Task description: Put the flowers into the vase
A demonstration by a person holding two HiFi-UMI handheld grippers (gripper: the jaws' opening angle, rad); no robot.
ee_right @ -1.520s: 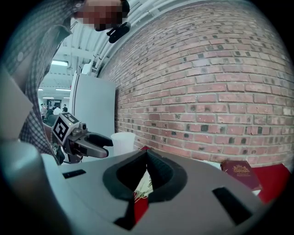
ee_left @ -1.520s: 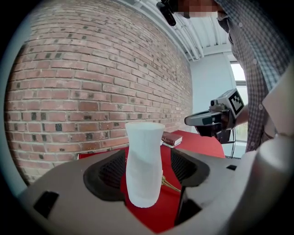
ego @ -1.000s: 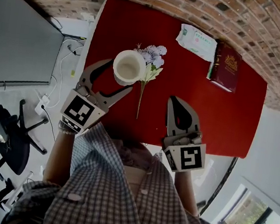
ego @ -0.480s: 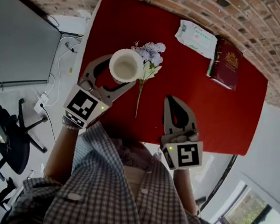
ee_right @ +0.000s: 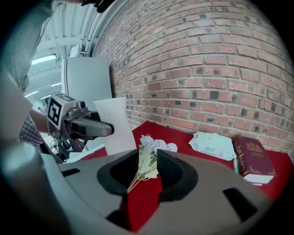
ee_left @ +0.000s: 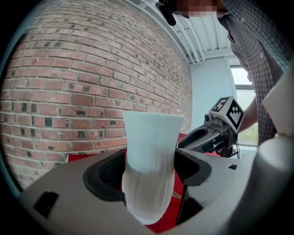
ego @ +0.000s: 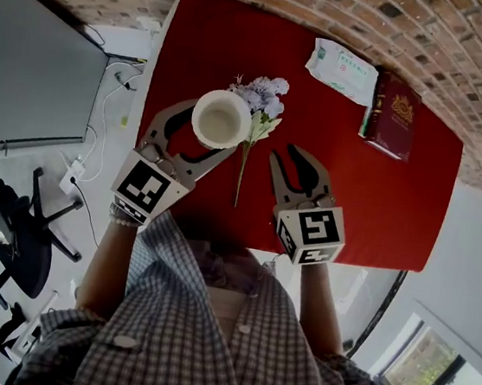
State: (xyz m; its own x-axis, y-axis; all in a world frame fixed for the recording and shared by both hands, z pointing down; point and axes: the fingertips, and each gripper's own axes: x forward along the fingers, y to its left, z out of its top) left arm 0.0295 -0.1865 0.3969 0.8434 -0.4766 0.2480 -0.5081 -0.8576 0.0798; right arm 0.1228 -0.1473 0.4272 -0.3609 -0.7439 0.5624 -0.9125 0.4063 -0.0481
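A white ribbed vase (ego: 221, 119) stands upright over the red table's left part, and my left gripper (ego: 207, 131) is shut on it; in the left gripper view the vase (ee_left: 149, 165) fills the gap between the pads. A bunch of pale purple flowers (ego: 261, 98) lies flat on the table just right of the vase, its stem running toward me. My right gripper (ego: 285, 153) hovers right of the stem with its jaws opening and nothing between them. In the right gripper view the flowers (ee_right: 148, 160) lie on the table ahead, seen through the gap, apart from the pads.
A white tissue pack (ego: 341, 71) and a dark red book (ego: 394, 115) lie at the far right of the red table (ego: 355, 184), against the brick wall. A grey panel, cables and an office chair are beyond the table's left edge.
My right gripper has come down and moved left toward the flower stem, and its jaws have parted from shut. The left gripper and vase have stayed where they were.
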